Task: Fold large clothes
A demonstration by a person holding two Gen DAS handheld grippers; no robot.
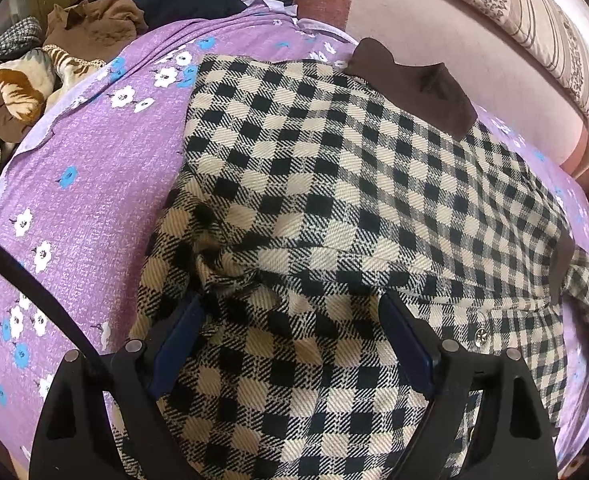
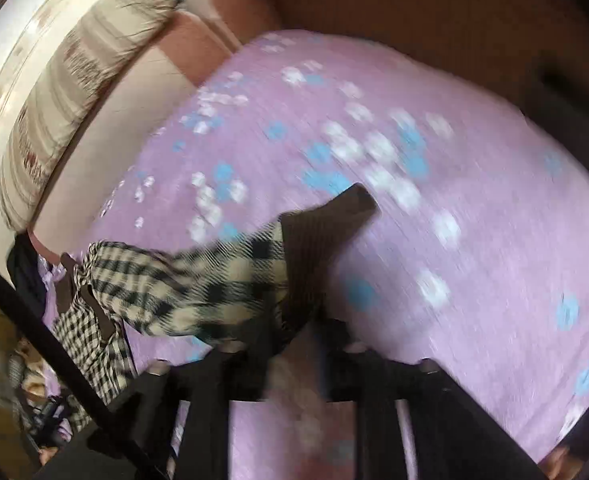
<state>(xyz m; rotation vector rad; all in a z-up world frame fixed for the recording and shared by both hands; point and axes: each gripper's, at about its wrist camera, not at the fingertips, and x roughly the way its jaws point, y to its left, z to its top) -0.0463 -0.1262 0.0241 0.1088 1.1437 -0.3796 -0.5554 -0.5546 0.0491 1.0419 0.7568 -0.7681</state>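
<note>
On purple sheet (image 1: 94, 168), L gripper (image 1: 290, 320) open over checked coat (image 1: 334, 184); R gripper (image 2: 290, 340) pinches its sleeve.

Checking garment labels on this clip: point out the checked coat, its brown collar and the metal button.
checked coat (image 1: 334, 184): left wrist view, flat middle of the fabric.
brown collar (image 1: 418, 84): left wrist view, centre of the collar.
metal button (image 1: 481, 335): left wrist view, button face.

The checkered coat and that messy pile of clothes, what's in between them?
In the left wrist view, only purple flowered bedsheet lies between the checkered coat and the pile of clothes.
</note>
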